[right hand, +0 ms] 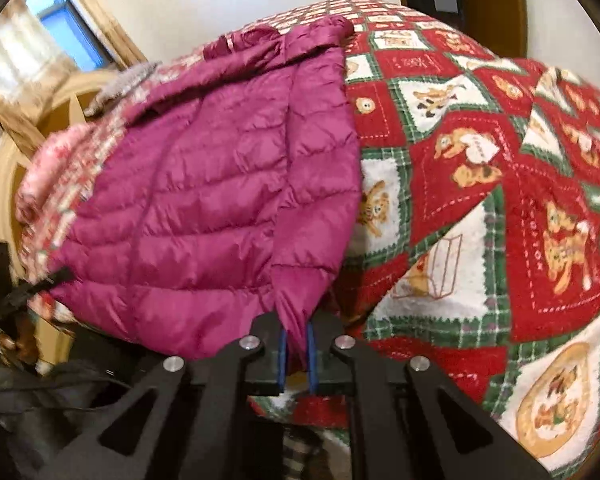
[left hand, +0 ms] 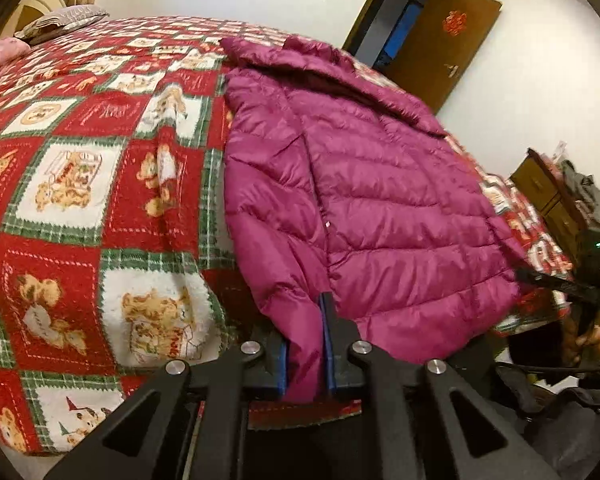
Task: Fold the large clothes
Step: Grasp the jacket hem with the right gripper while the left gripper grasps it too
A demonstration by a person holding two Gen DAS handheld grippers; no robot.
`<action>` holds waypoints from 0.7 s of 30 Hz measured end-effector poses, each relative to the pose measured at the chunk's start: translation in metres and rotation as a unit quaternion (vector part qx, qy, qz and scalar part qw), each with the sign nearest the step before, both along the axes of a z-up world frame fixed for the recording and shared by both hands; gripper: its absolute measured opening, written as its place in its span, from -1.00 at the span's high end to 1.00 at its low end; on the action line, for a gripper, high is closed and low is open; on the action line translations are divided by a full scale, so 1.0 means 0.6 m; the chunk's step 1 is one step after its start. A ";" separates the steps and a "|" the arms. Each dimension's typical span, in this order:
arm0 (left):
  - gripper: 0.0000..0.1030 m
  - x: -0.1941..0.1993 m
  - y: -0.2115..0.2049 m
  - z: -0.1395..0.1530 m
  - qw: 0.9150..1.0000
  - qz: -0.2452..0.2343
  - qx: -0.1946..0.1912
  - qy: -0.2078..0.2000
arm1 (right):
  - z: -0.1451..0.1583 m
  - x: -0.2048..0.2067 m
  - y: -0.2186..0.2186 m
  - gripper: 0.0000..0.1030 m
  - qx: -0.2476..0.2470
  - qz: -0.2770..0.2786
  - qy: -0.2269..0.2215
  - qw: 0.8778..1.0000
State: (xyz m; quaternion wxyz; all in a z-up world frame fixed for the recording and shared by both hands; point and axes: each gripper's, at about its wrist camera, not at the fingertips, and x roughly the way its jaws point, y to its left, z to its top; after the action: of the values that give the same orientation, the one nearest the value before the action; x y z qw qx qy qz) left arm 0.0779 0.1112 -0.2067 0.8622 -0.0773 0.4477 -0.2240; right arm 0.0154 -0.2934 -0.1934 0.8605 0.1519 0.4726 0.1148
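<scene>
2 grippers (left hand: 306, 344) (right hand: 296, 350) pinch 1 jacket (left hand: 380, 200).

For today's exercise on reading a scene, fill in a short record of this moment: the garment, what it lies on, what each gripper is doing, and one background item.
garment: magenta quilted jacket, lying spread out
surface: bed with a red, green and white teddy-bear blanket
left gripper: shut on the jacket's near edge
right gripper: shut on the jacket's near edge
background: brown door standing open
fold state: no fold of the body visible yet
</scene>
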 end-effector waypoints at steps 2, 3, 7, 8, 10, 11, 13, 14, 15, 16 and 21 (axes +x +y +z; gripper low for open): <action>0.73 0.005 -0.007 -0.015 1.000 0.006 0.019 0.014 | 0.003 0.005 0.002 0.80 0.007 -0.003 -0.001 1.000; 0.67 0.007 -0.008 -0.022 0.999 0.009 0.021 0.025 | 0.005 0.002 0.001 0.80 0.007 -0.004 -0.003 1.000; 0.50 0.014 -0.002 -0.025 0.999 0.008 0.002 0.045 | 0.011 0.003 0.003 0.80 0.030 -0.005 -0.005 1.000; 0.43 0.014 -0.001 -0.025 0.999 0.008 0.000 0.046 | 0.011 0.004 0.003 0.80 0.034 -0.005 -0.004 0.999; 0.31 0.013 -0.002 -0.026 0.999 0.008 -0.008 0.048 | 0.006 0.005 0.003 0.80 0.034 -0.006 -0.002 0.999; 0.25 0.012 -0.003 -0.027 0.999 0.008 -0.013 0.049 | 0.003 0.007 0.002 0.80 0.034 -0.007 0.000 0.999; 0.23 0.010 -0.006 -0.028 0.999 0.010 -0.011 0.045 | -0.004 0.011 0.001 0.80 0.033 -0.012 0.006 0.999; 0.23 0.008 -0.009 -0.028 0.999 0.012 -0.006 0.039 | -0.008 0.011 -0.001 0.80 0.033 -0.014 0.009 0.999; 0.26 0.007 -0.013 -0.028 0.999 0.012 -0.001 0.034 | -0.011 0.012 -0.002 0.80 0.033 -0.018 0.012 0.999; 0.40 0.004 -0.017 -0.027 1.000 0.012 0.006 0.025 | -0.012 0.012 -0.003 0.80 0.034 -0.020 0.014 0.999; 0.83 -0.004 -0.028 -0.011 0.999 0.000 0.028 -0.017 | -0.009 0.011 -0.005 0.77 0.031 -0.020 0.013 0.999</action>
State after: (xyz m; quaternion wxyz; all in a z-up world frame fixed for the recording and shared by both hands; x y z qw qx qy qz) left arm 0.0752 0.0945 -0.2134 0.8715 -0.0493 0.4391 -0.2128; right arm 0.0221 -0.2963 -0.1991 0.8514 0.1893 0.4768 0.1095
